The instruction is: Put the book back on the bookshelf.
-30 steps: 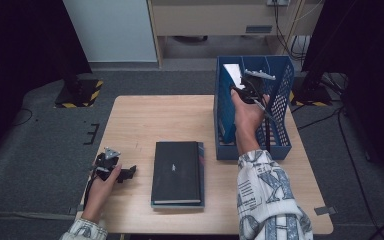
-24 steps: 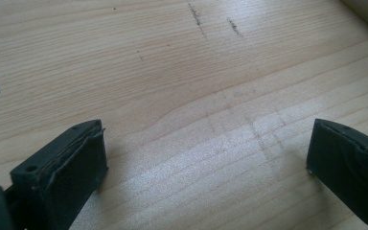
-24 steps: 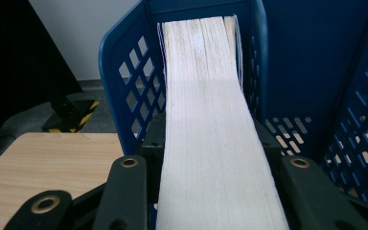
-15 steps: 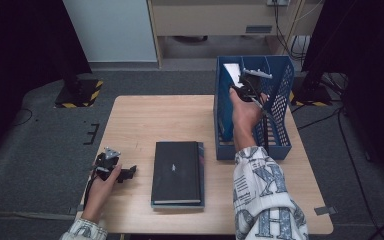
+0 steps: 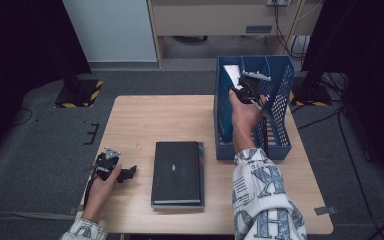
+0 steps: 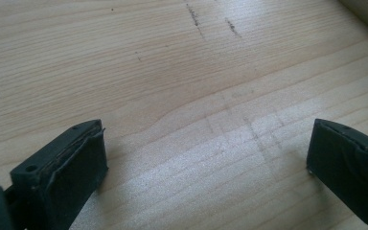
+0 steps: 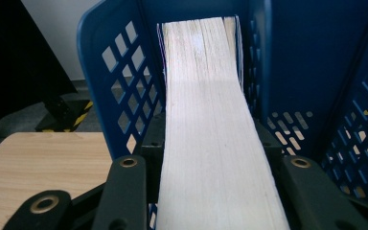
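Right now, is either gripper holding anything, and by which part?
The right gripper clamps a book across its covers, page edges up, in the blue rack. The left gripper holds nothing.

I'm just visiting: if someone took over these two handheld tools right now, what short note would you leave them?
Right gripper: shut on a book, page edges up, standing inside the blue file rack.
Left gripper: jaws open, nothing between them, resting on the table.
Black book: flat on the table, untouched.
Done: first book is in the rack.
Left: probably release it, then rack the black book too.
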Available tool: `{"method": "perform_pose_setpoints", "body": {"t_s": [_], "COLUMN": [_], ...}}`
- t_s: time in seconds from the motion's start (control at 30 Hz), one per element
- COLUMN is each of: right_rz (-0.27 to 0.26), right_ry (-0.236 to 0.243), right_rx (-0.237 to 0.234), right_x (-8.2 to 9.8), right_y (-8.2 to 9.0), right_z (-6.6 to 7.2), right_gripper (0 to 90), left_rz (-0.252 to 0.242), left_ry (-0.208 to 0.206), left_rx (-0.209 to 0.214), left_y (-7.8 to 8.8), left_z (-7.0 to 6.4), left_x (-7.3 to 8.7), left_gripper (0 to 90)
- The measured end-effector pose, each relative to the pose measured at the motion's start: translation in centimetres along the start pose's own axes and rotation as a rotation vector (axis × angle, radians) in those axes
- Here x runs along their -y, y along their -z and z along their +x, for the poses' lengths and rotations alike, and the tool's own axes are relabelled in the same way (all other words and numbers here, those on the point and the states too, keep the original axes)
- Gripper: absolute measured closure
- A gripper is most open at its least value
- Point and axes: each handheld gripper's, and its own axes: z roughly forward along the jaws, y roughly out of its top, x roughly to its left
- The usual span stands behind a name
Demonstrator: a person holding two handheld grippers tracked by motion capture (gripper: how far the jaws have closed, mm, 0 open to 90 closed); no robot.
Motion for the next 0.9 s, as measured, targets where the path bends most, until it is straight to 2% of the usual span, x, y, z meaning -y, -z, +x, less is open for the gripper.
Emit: {"method": "perform_pose_setpoints", "body": {"t_s": [0.27, 0.5, 0.6, 0.73, 0.9], "right_rz": [0.002, -0.011, -0.028, -0.048, -0.061], "right_ry": [0.046, 0.030, 0.012, -0.032, -0.063], "right_rx": [0.018, 0.018, -0.008, -0.095, -0.158], "right_x": [0.2, 0.4, 0.6, 0.9, 1.4], "right_y": [-0.2, -0.2, -0.2, 0.2, 0.8], "right_z": [1.4, 1.7, 1.7, 1.4, 1.0], "right_gripper": [59.6, 57.5, 52.2, 40.7, 33.4], "left_rz": [0.000, 0.000, 0.000, 0.000, 0.005], "left_ry": [-0.001, -0.002, -0.002, -0.002, -0.007], "left_rx": [0.001, 0.001, 0.001, 0.001, 0.001], "left_y": [0.0, 0.0, 0.0, 0.0, 0.0], "left_z": [0.0, 0.0, 0.0, 0.0, 0.0], "left_x": [0.0, 0.0, 0.0, 0.0, 0.0], "left_gripper": [0.0, 0.0, 0.0, 0.0, 0.0]}}
